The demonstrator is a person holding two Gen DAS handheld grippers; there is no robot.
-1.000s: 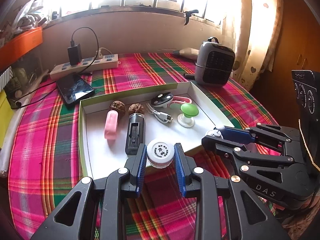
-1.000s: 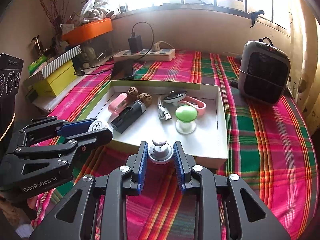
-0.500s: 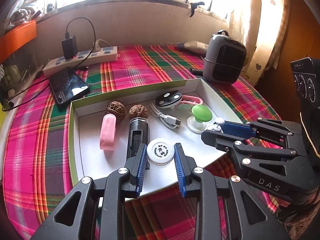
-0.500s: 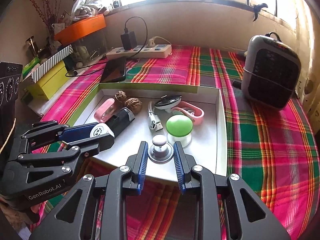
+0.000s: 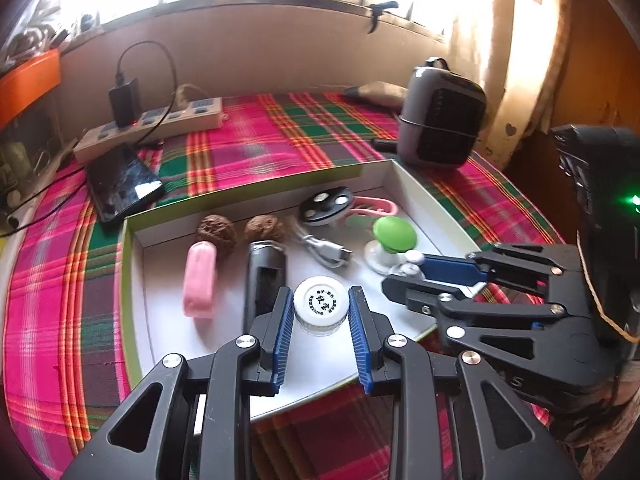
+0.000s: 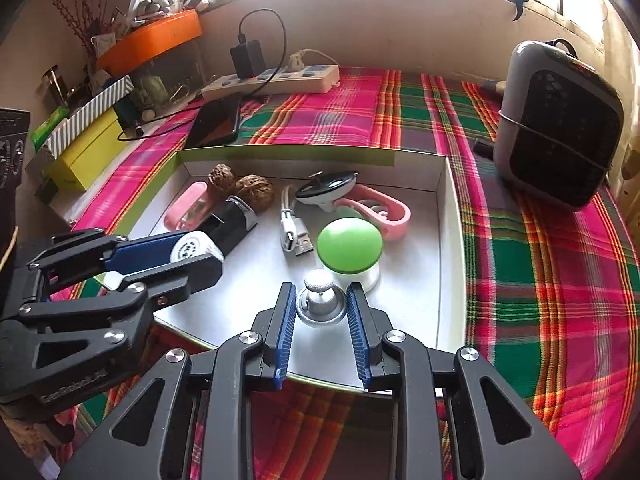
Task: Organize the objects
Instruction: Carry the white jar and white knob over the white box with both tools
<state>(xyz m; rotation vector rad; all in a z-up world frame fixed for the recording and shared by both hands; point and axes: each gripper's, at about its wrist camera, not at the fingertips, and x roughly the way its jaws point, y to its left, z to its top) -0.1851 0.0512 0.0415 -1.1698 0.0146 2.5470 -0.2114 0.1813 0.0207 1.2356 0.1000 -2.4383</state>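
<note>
My left gripper (image 5: 320, 312) is shut on a small white-capped jar (image 5: 320, 308) and holds it over the front of the white tray (image 5: 136, 280). My right gripper (image 6: 322, 308) is shut on a small silver metal knob (image 6: 320, 300) over the tray's front (image 6: 454, 240), just before the green mushroom-shaped holder (image 6: 349, 246). In the tray lie two walnuts (image 5: 216, 232), a pink case (image 5: 199, 280), a black charger (image 5: 265, 276), a white USB cable (image 6: 294, 232), a black-and-white disc (image 6: 326, 192) and a pink clip (image 6: 384, 208).
A grey heater (image 6: 560, 124) stands at the back right on the plaid cloth. A power strip (image 6: 276, 78) with a plugged charger and a black phone (image 6: 216, 124) lie behind the tray. Boxes (image 6: 84, 148) and an orange tub (image 6: 152, 40) crowd the left edge.
Both grippers have moved forward over the tray with their objects still held. The jar and the metal knob now hang above the tray floor instead of its front rim.
</note>
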